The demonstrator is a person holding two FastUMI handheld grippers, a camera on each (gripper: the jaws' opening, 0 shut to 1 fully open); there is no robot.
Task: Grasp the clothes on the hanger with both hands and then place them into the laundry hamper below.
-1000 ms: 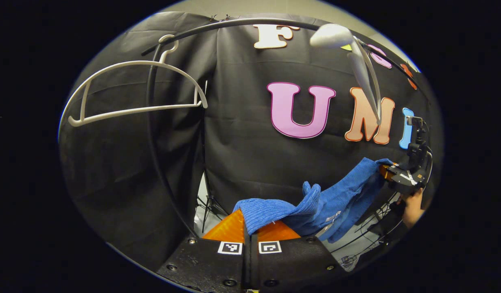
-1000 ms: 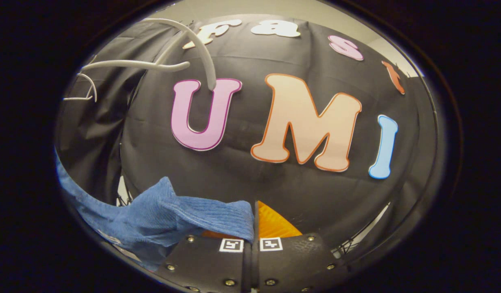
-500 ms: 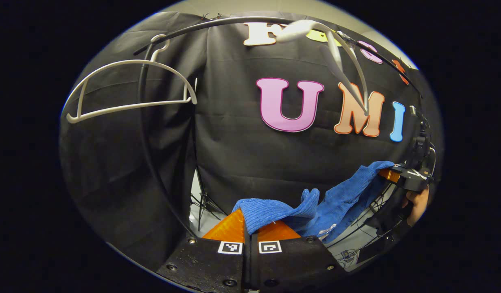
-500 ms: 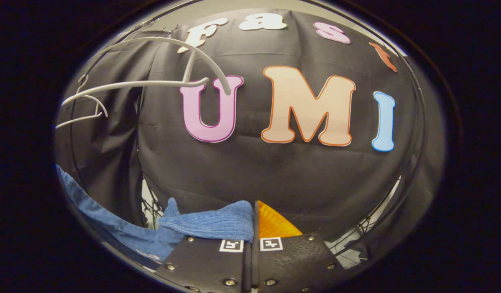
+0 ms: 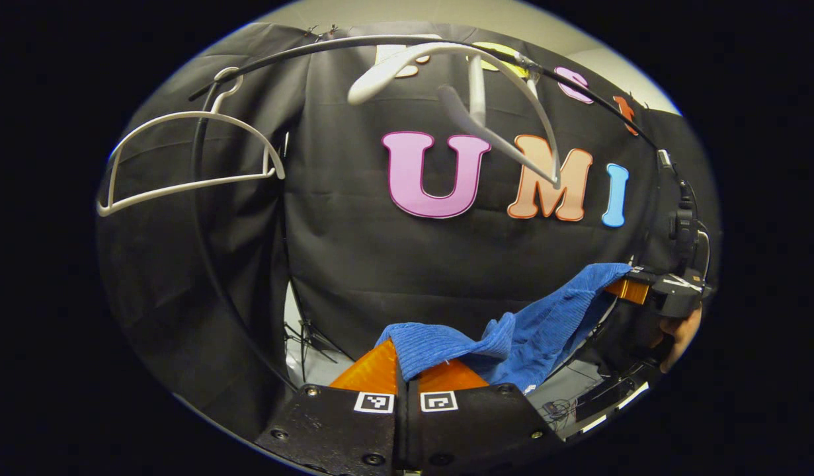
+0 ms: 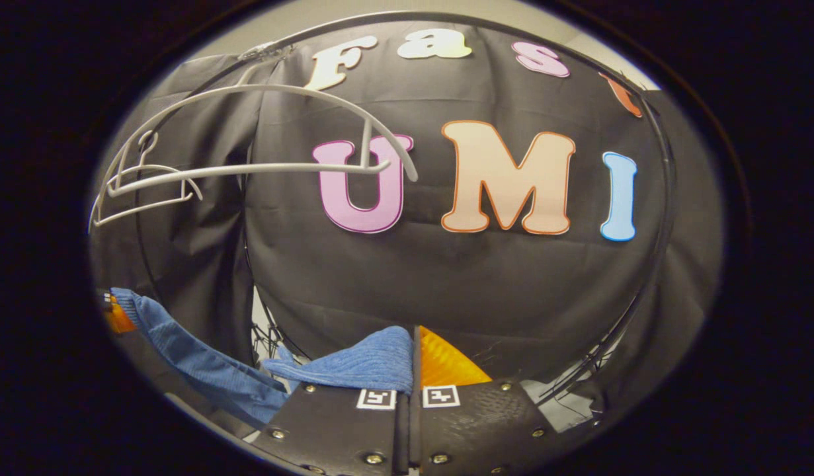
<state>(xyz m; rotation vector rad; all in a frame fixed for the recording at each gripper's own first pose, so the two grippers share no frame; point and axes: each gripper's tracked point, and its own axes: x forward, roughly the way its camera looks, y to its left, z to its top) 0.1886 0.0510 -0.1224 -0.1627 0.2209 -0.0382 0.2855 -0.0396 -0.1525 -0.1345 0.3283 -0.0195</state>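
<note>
Left gripper view: left gripper point(image 5: 407, 370) pinches the blue cloth point(image 5: 512, 330) at bottom centre; right gripper point(image 6: 410, 370) pinches its other end.

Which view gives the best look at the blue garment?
The left gripper view: the blue garment spans from the left gripper to the right gripper. The right gripper view shows a bunched end and a trailing strip.

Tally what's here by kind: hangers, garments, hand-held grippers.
White hangers: 2, one at, one at
Blue garment: 1
Hand-held grippers: 2, the left hand-held gripper and the right hand-held gripper, each clamped on the garment
Total: 5
</note>
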